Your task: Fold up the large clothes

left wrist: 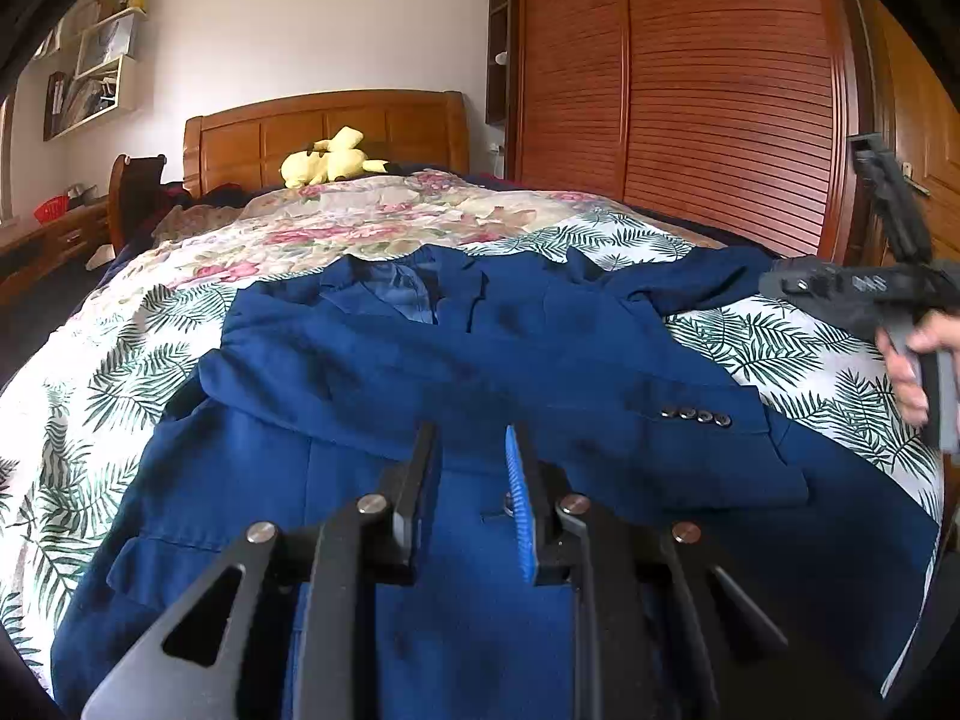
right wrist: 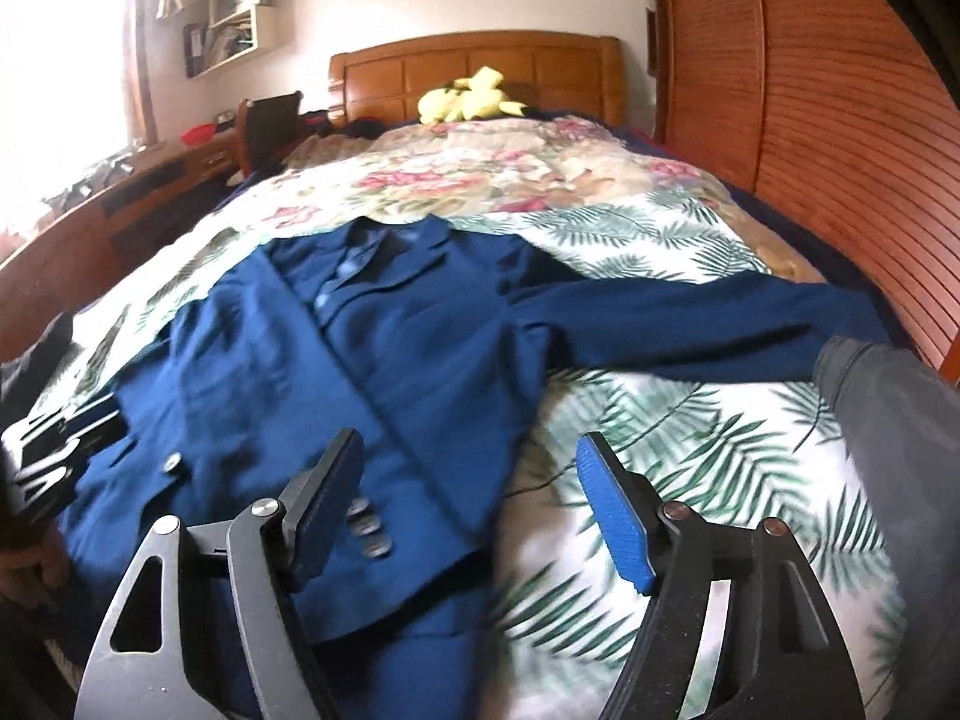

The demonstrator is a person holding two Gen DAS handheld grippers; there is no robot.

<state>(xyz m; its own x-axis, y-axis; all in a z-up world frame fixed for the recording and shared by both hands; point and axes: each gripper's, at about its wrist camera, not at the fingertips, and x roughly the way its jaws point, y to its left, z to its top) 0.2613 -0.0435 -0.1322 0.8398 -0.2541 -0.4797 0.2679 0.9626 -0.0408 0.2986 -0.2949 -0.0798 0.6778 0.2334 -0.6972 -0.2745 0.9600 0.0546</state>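
Note:
A navy blue suit jacket lies front up on the bed, collar toward the headboard; it also shows in the right wrist view. One sleeve is folded across the chest, its cuff buttons showing. The other sleeve stretches out to the right. My left gripper hovers low over the jacket's lower front, jaws a small gap apart, nothing between them. My right gripper is open and empty above the jacket's right edge and cuff buttons. The right gripper also appears at the right edge of the left wrist view.
The bed carries a palm-leaf cover and a floral quilt. A yellow plush toy lies by the wooden headboard. A slatted wooden wardrobe stands along the right. A desk and chair stand at the left.

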